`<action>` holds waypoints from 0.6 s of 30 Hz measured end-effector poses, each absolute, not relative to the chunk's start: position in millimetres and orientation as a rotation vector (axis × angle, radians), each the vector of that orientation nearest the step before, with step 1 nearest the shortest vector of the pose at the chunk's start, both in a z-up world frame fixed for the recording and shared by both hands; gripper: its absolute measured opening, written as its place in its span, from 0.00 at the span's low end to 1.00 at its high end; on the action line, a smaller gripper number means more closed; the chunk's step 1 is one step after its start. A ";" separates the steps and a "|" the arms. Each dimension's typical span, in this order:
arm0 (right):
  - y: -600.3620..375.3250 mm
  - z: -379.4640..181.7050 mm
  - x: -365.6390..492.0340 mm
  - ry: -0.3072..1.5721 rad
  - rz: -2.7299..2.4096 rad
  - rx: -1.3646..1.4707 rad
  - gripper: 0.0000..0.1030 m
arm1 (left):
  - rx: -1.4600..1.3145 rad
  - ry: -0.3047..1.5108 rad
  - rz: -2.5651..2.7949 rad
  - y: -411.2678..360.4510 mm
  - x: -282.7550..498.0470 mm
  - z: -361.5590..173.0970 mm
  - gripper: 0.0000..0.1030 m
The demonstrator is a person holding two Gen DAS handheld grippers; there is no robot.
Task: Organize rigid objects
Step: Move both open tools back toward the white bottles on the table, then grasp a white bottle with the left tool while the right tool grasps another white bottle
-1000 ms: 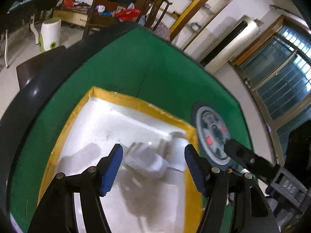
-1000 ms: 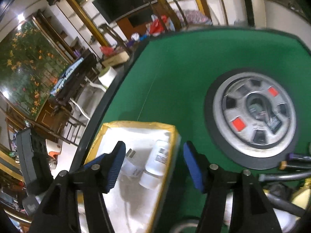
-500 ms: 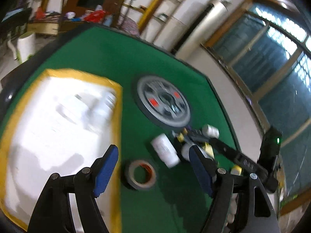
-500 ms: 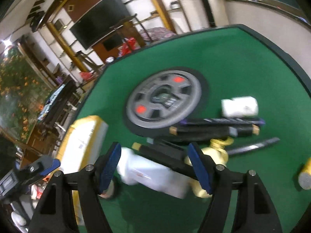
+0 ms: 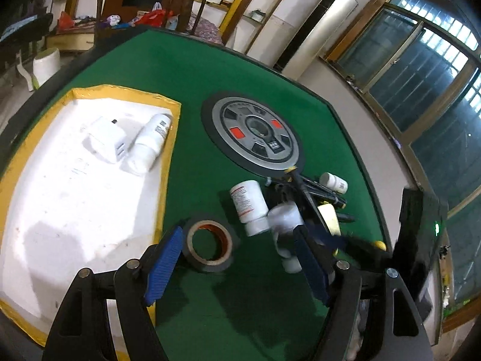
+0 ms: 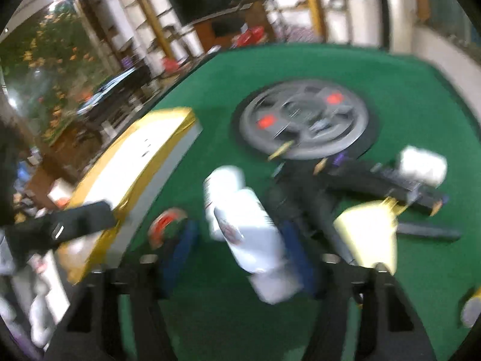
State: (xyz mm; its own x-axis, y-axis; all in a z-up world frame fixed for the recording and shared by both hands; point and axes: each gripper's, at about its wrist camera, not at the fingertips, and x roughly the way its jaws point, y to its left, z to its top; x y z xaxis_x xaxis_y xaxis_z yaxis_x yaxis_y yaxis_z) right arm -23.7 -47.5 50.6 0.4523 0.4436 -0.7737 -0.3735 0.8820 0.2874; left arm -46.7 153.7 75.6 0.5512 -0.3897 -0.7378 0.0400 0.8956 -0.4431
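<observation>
A white tray with yellow edges lies at the left of the green table and holds a white adapter and a white bottle. My left gripper is open over a black tape roll. Beyond it lie a white pill bottle and a second white bottle. In the blurred right wrist view my right gripper is open, its blue pads either side of a white bottle. The tray shows at the left there.
A round grey dial with red buttons sits mid-table. Black pens and tools, a small white bottle and a pale yellow object lie in a pile at the right. The other gripper's black body is at the left.
My left gripper swung right from over the tray to the tape roll and bottles. My right gripper swung from the tray to the pile and came down around a white bottle.
</observation>
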 end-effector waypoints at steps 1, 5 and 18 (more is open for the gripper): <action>-45.7 44.2 -28.9 1.018 0.530 0.072 0.44 | -0.400 0.964 -0.261 152.6 -45.2 74.5 0.76; -51.4 25.5 -42.6 1.099 0.565 0.086 0.44 | -0.357 0.989 -0.267 134.2 -33.3 65.0 0.76; -45.1 18.8 -26.9 1.032 0.488 0.148 0.41 | -0.275 1.047 -0.221 109.6 2.8 51.4 0.76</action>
